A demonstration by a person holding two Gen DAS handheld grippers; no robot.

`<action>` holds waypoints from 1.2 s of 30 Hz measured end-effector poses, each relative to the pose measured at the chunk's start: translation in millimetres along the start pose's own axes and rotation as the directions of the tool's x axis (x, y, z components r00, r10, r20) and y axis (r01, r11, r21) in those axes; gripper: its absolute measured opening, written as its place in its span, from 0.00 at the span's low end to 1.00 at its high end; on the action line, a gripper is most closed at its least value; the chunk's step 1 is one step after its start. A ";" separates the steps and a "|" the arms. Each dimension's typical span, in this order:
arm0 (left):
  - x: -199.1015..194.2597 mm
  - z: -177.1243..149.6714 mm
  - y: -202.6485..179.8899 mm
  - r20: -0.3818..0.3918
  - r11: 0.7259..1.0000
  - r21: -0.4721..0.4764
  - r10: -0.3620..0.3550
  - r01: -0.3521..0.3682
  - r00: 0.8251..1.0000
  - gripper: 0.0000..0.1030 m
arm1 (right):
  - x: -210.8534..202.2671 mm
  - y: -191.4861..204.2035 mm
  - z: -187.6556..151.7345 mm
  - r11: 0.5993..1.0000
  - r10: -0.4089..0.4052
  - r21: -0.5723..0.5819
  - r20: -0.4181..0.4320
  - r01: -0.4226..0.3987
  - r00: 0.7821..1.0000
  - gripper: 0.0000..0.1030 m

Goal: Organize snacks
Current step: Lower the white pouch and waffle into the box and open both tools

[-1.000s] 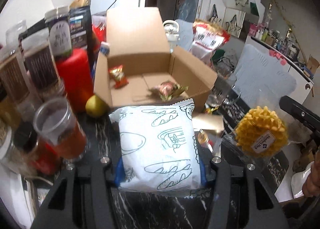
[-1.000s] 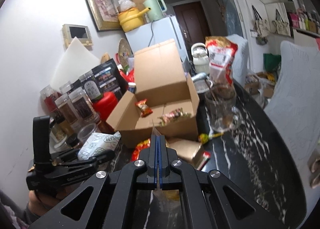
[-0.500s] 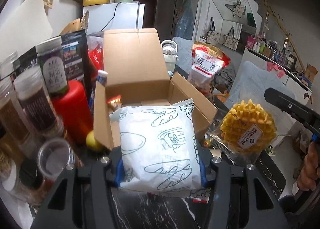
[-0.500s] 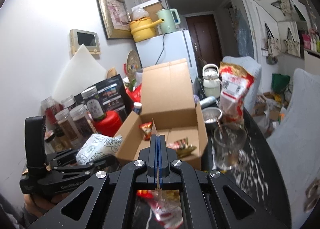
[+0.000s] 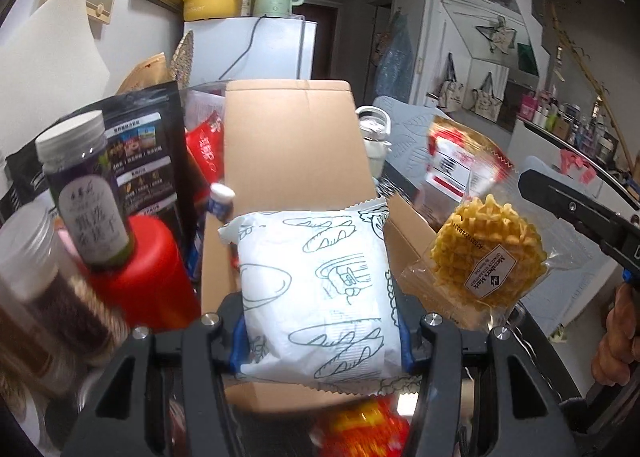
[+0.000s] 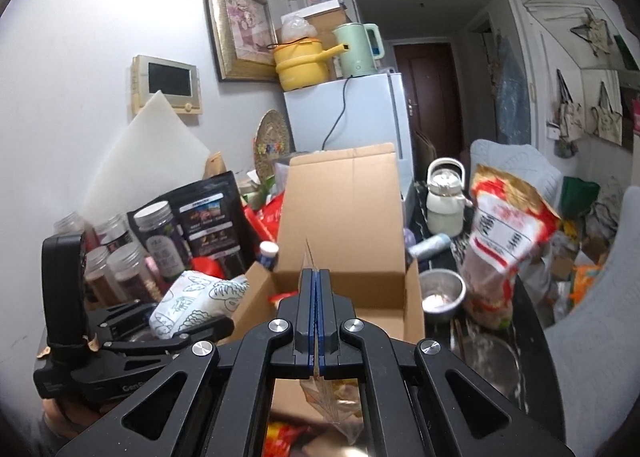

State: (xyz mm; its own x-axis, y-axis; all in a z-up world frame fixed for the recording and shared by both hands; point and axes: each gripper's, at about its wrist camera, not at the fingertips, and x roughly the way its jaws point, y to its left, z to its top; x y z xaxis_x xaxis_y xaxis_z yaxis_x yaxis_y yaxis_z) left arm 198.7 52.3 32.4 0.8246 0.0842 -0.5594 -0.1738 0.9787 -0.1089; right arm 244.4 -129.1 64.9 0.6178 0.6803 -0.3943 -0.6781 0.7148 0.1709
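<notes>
Firmly clamped: hand-held gripper (image 5: 320, 341), bread packet (image 5: 320, 293).

We see our left gripper (image 5: 320, 333) clamped on a white bread-print snack bag (image 5: 318, 293) above the open cardboard box (image 5: 294, 149), while at right the right gripper (image 5: 576, 213) dangles a clear-wrapped yellow waffle (image 5: 488, 253) beside the box's flap

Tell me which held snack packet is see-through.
The waffle packet, pinched by the right gripper: clear wrapper showing the yellow waffle. The left gripper's bread packet is opaque white.
</notes>
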 end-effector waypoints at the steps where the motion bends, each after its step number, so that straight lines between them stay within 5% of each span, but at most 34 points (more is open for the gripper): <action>1: 4.9 2.5 2.1 0.001 1.000 -0.001 0.006 -0.006 1.000 0.53 | 8.7 -2.0 2.7 1.000 0.001 -0.003 -0.002 -0.001 1.000 0.01; 18: 91.3 -10.0 19.7 -0.120 0.998 -0.002 0.058 -0.059 0.991 0.53 | 124.8 -19.2 -18.1 1.000 0.026 -0.002 -0.179 -0.027 0.984 0.01; 36: 104.4 -28.7 16.9 -0.188 0.997 0.008 0.081 -0.081 0.979 0.53 | 129.9 -15.9 -39.4 0.994 -0.092 -0.079 -0.260 0.073 0.961 0.02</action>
State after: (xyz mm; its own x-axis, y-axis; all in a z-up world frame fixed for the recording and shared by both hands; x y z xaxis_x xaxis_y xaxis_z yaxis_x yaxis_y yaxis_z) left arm 266.4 72.2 -51.4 0.6917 0.1262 -0.7111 -0.2356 0.9702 -0.0570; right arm 319.8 -58.5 -24.6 0.5526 0.5466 -0.6292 -0.6601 0.7479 0.0700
